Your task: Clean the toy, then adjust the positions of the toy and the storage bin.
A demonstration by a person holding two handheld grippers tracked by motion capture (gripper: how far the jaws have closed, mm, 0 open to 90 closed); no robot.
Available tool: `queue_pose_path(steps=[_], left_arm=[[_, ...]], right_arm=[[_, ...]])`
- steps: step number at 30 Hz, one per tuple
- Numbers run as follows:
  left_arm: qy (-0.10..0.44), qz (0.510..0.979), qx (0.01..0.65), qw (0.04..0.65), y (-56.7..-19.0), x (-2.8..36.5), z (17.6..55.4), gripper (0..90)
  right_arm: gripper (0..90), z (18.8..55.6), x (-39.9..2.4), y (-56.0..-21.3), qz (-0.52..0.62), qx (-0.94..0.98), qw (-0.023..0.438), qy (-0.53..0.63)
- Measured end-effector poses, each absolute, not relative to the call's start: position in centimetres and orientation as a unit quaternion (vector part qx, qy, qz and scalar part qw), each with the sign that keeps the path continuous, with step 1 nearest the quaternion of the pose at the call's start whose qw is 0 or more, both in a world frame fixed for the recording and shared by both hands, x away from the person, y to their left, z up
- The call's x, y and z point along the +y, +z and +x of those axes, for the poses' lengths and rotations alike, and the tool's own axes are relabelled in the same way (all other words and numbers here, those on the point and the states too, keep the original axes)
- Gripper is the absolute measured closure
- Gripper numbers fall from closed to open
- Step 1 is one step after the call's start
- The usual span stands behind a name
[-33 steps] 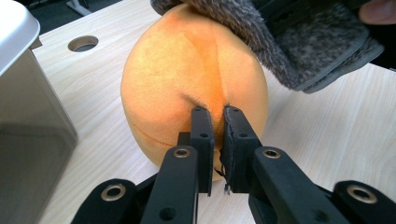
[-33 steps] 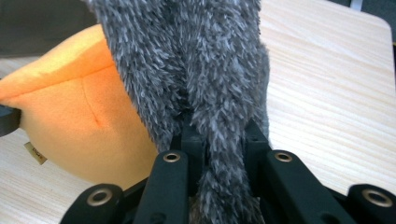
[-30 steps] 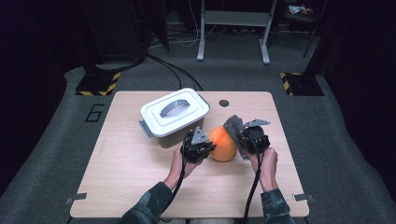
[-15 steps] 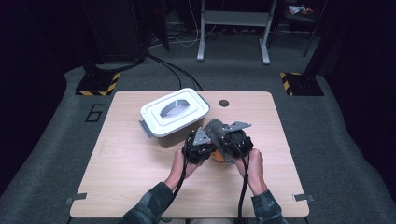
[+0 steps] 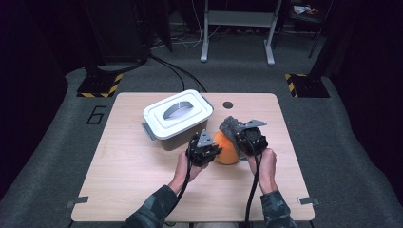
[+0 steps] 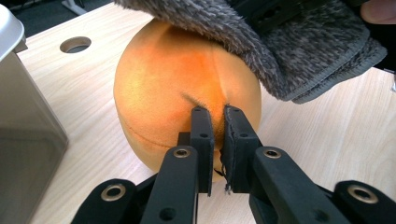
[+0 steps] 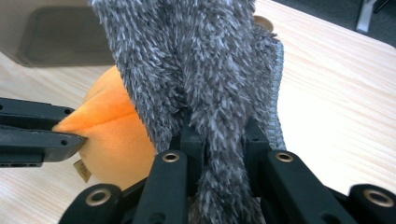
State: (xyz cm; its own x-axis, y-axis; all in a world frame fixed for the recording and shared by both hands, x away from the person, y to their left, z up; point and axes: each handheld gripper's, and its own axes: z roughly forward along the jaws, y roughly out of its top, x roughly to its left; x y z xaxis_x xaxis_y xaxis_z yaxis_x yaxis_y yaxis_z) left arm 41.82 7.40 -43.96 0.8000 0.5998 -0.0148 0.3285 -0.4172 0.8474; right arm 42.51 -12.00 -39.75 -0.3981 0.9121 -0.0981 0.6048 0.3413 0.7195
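**Cloth on the orange plush**

Your left tongs are clenched on a pinch of the orange plush ball, which sits on the tabletop beside the white lidded box. Your right tongs grasp the grey fuzzy cloth, draped against the ball's top.

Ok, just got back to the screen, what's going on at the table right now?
A person is working with a gripper in each hand on an orange plush ball near the middle of the table. The left gripper is shut, pinching a fold of the ball's fabric. The right gripper is shut on a grey fuzzy cloth, which lies draped over the top of the ball. A lidded white bin stands just behind them.
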Motion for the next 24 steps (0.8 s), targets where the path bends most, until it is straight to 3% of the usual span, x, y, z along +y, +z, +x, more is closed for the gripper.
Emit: queue_pose_path(steps=[24], left_arm=[[0.141,0.818,0.319,0.457,-43.8,7.5,42.8,83.2]], right_arm=[[74.5,37.5,-16.8,-39.9,0.506,0.756,0.248,0.333]])
